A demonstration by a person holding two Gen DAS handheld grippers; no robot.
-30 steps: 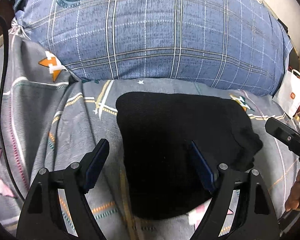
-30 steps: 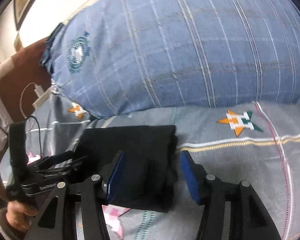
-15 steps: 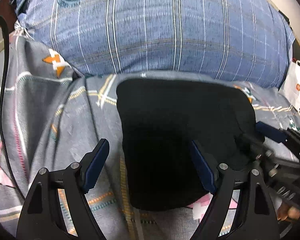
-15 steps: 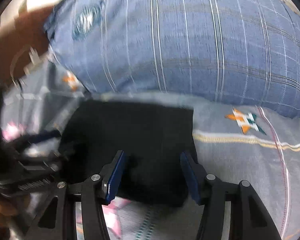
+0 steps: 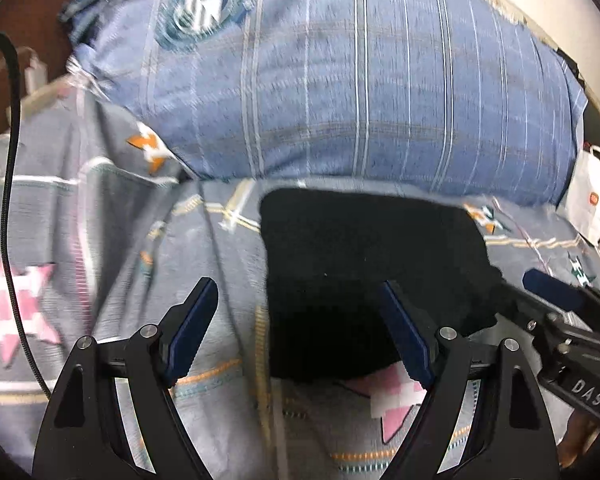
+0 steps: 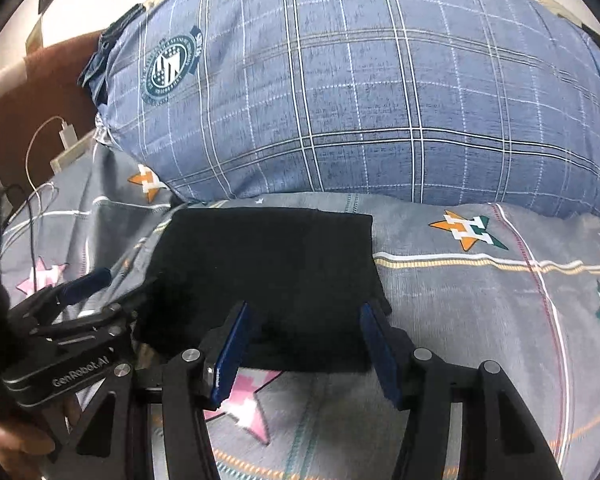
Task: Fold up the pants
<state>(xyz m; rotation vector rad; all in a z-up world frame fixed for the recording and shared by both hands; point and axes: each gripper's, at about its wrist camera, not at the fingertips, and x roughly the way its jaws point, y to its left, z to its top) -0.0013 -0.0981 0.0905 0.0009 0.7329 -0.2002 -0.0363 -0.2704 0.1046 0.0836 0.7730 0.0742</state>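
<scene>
My right gripper (image 6: 304,344) hangs wide apart over the near edge of the black pants (image 6: 268,276), gripping nothing. My left gripper (image 5: 296,328) is equally wide at their left edge. The pants lie folded square on the bedsheet (image 6: 480,300), just before the plaid pillow (image 6: 360,92). I'd press the corners flat without dragging cloth. The only container, a white paper bag (image 5: 590,200), hides its contents.

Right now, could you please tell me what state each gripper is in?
Left gripper: open, holding nothing, over the left edge of the folded black pants.
Right gripper: open, holding nothing, over the near right edge of the pants.
</scene>
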